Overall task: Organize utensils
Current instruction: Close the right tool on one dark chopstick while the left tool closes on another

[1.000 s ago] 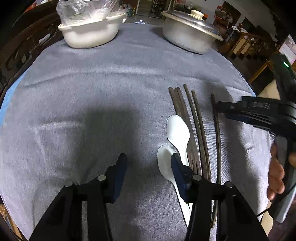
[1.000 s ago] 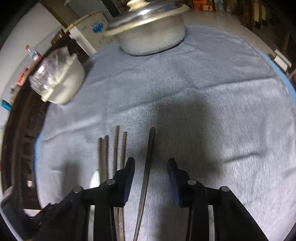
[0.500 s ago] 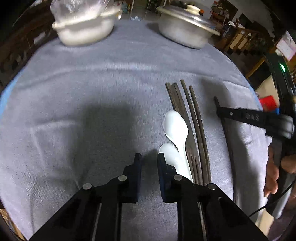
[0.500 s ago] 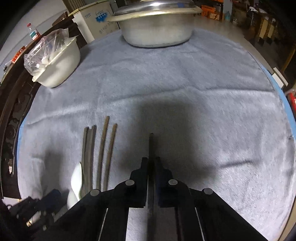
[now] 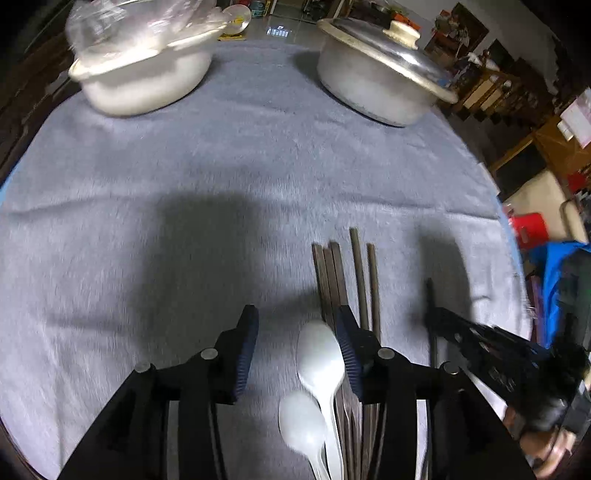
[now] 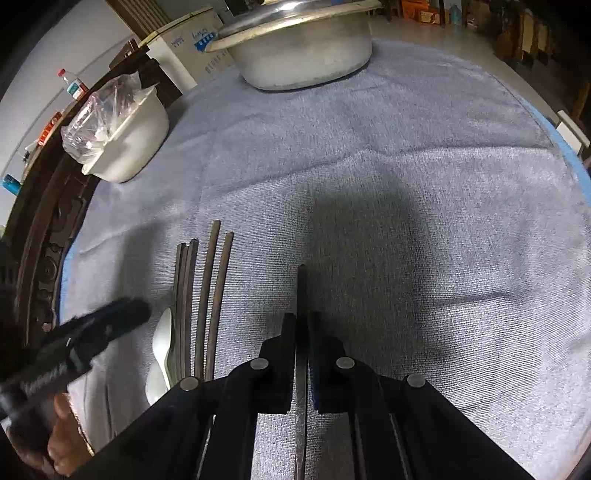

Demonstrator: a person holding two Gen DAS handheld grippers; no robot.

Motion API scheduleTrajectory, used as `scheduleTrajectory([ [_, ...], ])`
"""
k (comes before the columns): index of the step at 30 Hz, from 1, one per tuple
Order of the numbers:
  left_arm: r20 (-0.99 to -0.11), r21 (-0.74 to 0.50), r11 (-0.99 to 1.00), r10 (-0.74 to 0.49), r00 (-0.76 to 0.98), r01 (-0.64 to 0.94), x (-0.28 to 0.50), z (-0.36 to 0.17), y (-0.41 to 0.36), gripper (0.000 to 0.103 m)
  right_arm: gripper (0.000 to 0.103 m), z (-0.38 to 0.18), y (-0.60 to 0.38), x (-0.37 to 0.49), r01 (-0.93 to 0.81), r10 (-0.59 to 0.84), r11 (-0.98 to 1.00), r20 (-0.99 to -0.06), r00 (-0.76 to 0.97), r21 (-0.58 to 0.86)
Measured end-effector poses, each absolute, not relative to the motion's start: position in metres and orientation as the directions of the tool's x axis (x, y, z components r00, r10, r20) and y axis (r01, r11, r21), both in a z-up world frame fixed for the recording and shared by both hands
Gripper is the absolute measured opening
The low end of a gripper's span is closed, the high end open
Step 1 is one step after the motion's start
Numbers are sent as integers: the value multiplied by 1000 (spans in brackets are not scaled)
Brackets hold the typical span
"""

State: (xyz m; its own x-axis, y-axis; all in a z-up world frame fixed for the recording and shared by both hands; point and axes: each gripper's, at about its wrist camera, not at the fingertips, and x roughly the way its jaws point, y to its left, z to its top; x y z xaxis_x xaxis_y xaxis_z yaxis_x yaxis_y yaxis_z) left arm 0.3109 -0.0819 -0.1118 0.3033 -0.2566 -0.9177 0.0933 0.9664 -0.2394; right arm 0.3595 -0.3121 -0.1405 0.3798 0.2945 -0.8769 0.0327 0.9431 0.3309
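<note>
Now, on the grey cloth (image 5: pixel 184 166): six dark chopsticks and two white spoons, all lying lengthwise near to far. Chopsticks in three groups: a tight bundle of three (image 5: pixel 328 273), a loose pair (image 5: pixel 365 280) just right of it, and a single chopstick (image 6: pixel 301 288) well apart to the right. Spoons side by side at the bundle's left edge, farther spoon (image 5: pixel 319 358) overlapping the nearer spoon (image 5: pixel 301 424), handles running toward the near edge.

Left gripper (image 5: pixel 296 314) spread wide, gripping nothing; bowl of the farther spoon between its fingers, close to the right finger, which sits over the bundle. Contact with the cloth impossible to judge.

Right gripper (image 6: pixel 302 325) pinched nearly closed on the single chopstick, far end poking out beyond the fingertips, near end running back under the gripper.

At the far edge, two vessels: one white bowl (image 5: pixel 147 85) on the left, with a clear plastic bag (image 5: pixel 140 18) in it, and one metal pot (image 5: pixel 369 81) on the right, under its lid (image 5: pixel 384 48).
</note>
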Motion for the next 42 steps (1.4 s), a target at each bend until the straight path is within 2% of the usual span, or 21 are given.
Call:
scheduleTrajectory([
  [7, -935, -139, 983, -169, 310, 116, 323, -128, -95, 44, 9, -142, -316, 354, 27, 321, 933, -864, 388, 359],
  [8, -935, -132, 984, -162, 314, 116, 322, -129, -97, 46, 9, -142, -315, 356, 28, 323, 932, -863, 389, 361],
  [11, -930, -133, 981, -174, 323, 144, 323, -133, -111, 60, 9, -143, -314, 358, 30, 325, 930, -860, 394, 365],
  [15, -927, -31, 979, -104, 360, 203, 316, -141, -123, 60, 9, -143, -314, 357, 32, 324, 930, -859, 396, 366],
  [19, -928, 11, 980, -63, 366, 196, 314, -144, -99, 63, 9, -143, -313, 358, 38, 322, 930, -859, 398, 367],
  [22, -934, -1, 988, -56, 353, 153, 313, -145, -69, 64, 9, -143, -313, 357, 46, 319, 929, -859, 400, 366],
  [25, -932, -75, 985, -124, 339, 155, 315, -143, -56, 57, 9, -141, -307, 359, 38, 299, 940, -870, 392, 340],
  [26, -931, -96, 984, -143, 336, 152, 316, -142, -51, 44, 9, -140, -305, 361, 32, 290, 944, -875, 387, 327],
  [27, -930, -133, 980, -175, 324, 148, 317, -141, -46, 23, 9, -140, -304, 361, 34, 284, 947, -879, 383, 321],
  [30, -915, -274, 954, -297, 273, 120, 323, -142, -36, 5, 7, -139, -305, 360, 50, 284, 944, -880, 381, 326],
  [37, -887, -314, 947, -318, 336, 67, 319, -131, -19, 4, 7, -130, -314, 345, 31, 325, 926, -836, 442, 377],
  [42, -913, -302, 952, -302, 275, 43, 310, -139, -13, 4, 7, -132, -317, 347, 40, 337, 920, -841, 422, 389],
])
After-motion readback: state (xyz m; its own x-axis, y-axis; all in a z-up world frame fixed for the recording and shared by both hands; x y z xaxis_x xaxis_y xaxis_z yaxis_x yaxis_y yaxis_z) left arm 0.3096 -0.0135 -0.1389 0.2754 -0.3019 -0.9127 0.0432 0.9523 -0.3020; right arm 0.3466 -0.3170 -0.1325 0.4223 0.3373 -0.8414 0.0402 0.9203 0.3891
